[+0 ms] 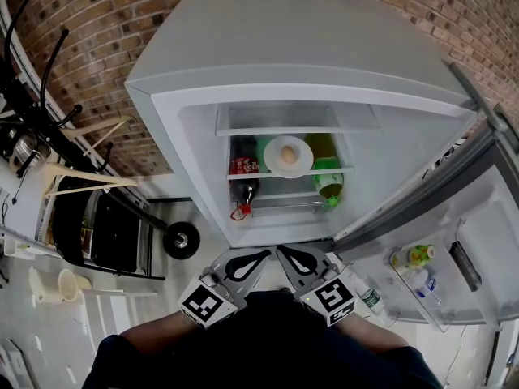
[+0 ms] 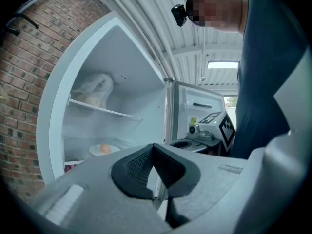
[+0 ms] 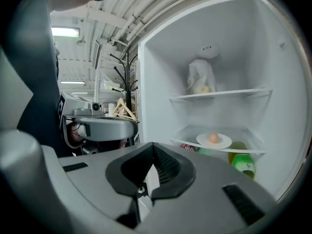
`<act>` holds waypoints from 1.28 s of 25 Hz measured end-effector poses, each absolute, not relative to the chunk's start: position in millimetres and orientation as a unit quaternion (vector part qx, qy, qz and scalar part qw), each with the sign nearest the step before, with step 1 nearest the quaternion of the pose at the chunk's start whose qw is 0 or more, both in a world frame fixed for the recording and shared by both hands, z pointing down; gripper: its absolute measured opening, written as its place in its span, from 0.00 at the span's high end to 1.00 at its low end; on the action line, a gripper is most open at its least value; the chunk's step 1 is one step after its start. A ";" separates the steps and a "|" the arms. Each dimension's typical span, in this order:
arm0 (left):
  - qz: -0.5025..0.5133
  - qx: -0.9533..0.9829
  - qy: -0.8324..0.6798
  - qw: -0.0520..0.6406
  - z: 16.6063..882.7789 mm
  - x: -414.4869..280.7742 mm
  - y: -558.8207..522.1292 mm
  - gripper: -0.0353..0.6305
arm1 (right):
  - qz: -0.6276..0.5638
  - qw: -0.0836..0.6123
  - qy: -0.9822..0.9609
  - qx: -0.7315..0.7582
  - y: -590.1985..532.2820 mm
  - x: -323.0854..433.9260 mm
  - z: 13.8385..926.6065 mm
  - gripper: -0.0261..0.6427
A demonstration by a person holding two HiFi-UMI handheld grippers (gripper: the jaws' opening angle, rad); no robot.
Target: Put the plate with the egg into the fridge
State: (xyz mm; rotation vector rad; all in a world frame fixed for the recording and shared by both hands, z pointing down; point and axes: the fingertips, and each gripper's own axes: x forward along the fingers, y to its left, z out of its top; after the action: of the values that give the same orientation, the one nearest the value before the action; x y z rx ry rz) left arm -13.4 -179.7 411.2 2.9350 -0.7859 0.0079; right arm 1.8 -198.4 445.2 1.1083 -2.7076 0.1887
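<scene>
The main part of the task is judged to be done: the plate (image 1: 288, 156) with the egg (image 1: 288, 153) on it is seen inside the fridge (image 1: 276, 55), resting on the middle shelf (image 1: 345, 168) of the fridge, about at the centre of its width. The plate lies flat and the egg sits near its middle. A red can (image 1: 242, 166) is seen at the left side of the fridge interior and a green bottle (image 1: 328, 181) at the right side, both lower than the plate. The door (image 1: 454, 241) of the fridge stands wide open, so what may be left, as a judgement only, is to shut it; the task sentence does not ask for this. The left gripper (image 1: 258, 258) and the right gripper (image 1: 290, 256) are held close together in front of the fridge, outside its opening and well apart from the plate. The jaws of both are closed, pad against pad, and nothing is seen between them; no thing is held or touched by either one.
</scene>
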 end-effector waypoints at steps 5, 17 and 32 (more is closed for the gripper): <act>0.001 0.965 -0.258 0.048 410.1 -12.8 -179.9 0.95 | 0.056 0.099 -0.922 0.369 -196.2 -0.7 442.7 0.94; -0.003 0.965 -0.256 0.050 409.7 -9.9 -179.4 0.95 | 0.054 0.104 -0.924 0.365 -193.5 -1.0 444.0 0.94; -0.006 0.964 -0.261 0.053 409.2 -9.8 -179.5 0.95 | 0.057 0.102 -0.925 0.362 -194.0 -1.7 444.5 0.94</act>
State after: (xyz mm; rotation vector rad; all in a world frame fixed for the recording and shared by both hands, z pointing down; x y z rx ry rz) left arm -9.8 -179.5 409.2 2.9301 -0.7934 -0.0173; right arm -1.7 -194.0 444.5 1.0675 -2.7316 0.1674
